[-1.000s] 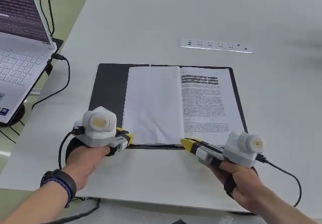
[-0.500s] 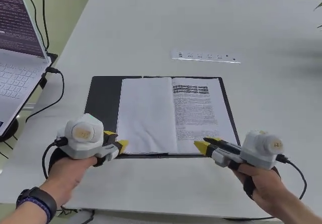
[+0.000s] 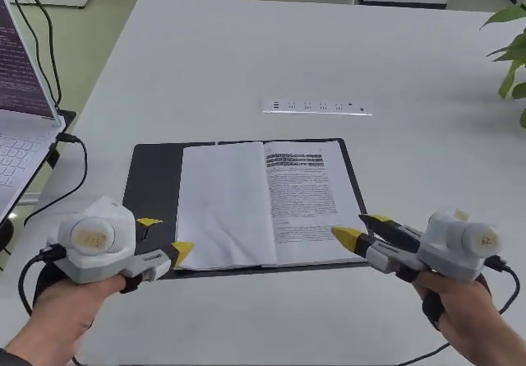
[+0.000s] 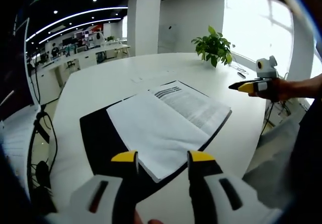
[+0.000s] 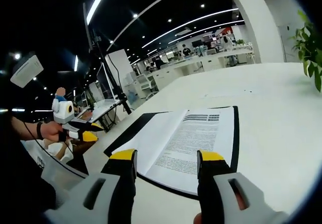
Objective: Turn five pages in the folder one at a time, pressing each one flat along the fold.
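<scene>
Folder (image 3: 152, 187) is lying open flat on the table (image 3: 246, 53), near its front edge, blank sheet (image 3: 222, 206) left, printed page (image 3: 304, 197) right. Left tongs (image 3: 164, 236) are hovering at the folder's front-left corner, jaws apart, gripping nothing. Right tongs (image 3: 362, 227) are hovering just off the front-right corner, likewise spread and empty.

Open-plan office: broad white worktop (image 3: 246, 45), open silver laptop (image 3: 16, 140), leafy potted plant (image 4: 214, 47), far desk rows (image 5: 201, 59) under strip lights (image 5: 201, 25).

Folder (image 3: 246, 206) lies on the table (image 3: 246, 53), laptop (image 3: 18, 94) left.
</scene>
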